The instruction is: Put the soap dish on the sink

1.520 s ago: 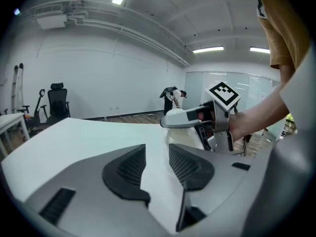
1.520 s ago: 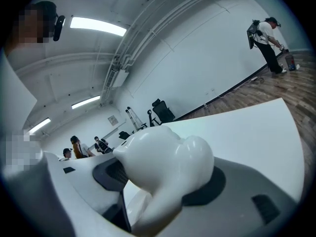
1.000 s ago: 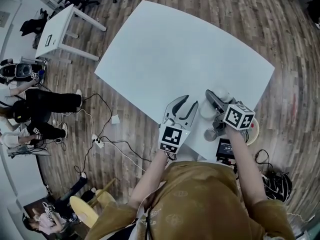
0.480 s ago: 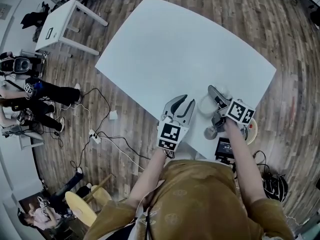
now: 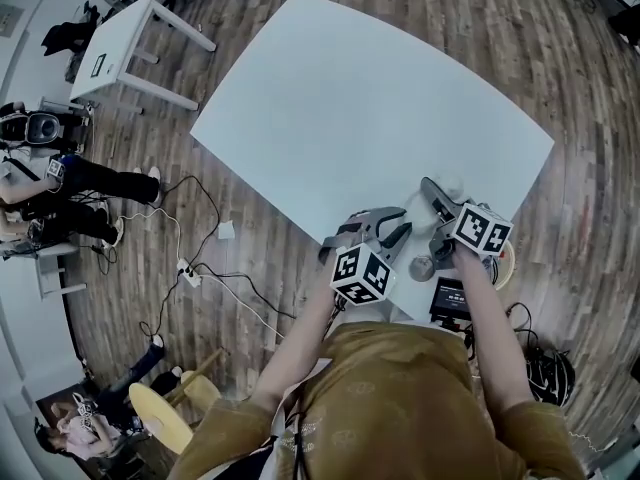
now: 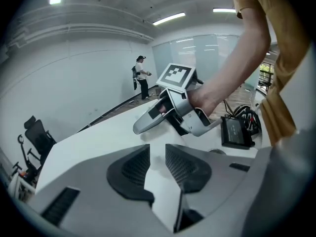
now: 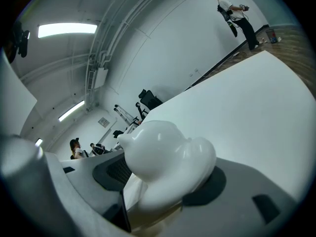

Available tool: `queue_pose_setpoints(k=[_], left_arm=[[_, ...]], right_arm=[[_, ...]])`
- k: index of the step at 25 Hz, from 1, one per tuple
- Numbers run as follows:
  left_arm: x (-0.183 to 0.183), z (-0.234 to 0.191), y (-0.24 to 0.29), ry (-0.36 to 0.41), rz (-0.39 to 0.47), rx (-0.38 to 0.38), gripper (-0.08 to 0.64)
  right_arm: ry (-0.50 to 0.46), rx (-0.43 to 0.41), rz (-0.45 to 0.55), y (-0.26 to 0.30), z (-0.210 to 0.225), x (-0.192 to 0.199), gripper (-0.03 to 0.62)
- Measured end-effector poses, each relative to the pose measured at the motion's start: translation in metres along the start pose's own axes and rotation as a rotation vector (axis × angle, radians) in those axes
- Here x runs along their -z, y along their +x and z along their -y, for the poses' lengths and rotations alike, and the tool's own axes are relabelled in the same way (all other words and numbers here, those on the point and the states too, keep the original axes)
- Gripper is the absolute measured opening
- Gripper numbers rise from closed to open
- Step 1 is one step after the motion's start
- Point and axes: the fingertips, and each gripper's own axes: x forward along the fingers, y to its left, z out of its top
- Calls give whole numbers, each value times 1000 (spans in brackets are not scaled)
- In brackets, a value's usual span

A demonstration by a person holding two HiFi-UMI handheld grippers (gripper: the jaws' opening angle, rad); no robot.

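The right gripper is clamped on the white soap dish, holding it over the near corner of the table. The left gripper has just been closing, its jaws apart around nothing. No sink shows, so placing the dish seems still ahead.

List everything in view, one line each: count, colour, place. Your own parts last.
table: one, white, centre, on wooden floor
soap dish: one, glossy white, between the right tongs' jaws
black device: one, table's near edge
side table: one, white, upper left
stool: one, yellow, lower left floor
cables: several, black and white, floor left of table
bystanders: a few, left edge
left tongs: one, grey, jaws apart, just been closing, nothing between
right tongs: one, grey, shut on the soap dish
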Motion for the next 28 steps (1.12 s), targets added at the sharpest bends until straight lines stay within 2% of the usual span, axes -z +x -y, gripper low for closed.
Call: queue_pose_setpoints(k=[4,8,12,18,22,28], left_arm=[[-1,3,2,131,-40,58,104],[6,7,1,254,-99,149,103],[8,6,5,339,-126,188,103],[3,18,16,523,-196,249,103],[7,26,21,585,-242,307,103],[8,31,26,567,-269,323,103]], right_arm=[[-20,13,-15,-2,6,1,307],[-47,22,-38,-2,5,3,307],[-60,39,-58,-2,9,7,307],[-55,50,-107,-4,18,8,307],[-79,33,-140,-6,10,8,307],[-234,86,-230,-14,2,11,308]])
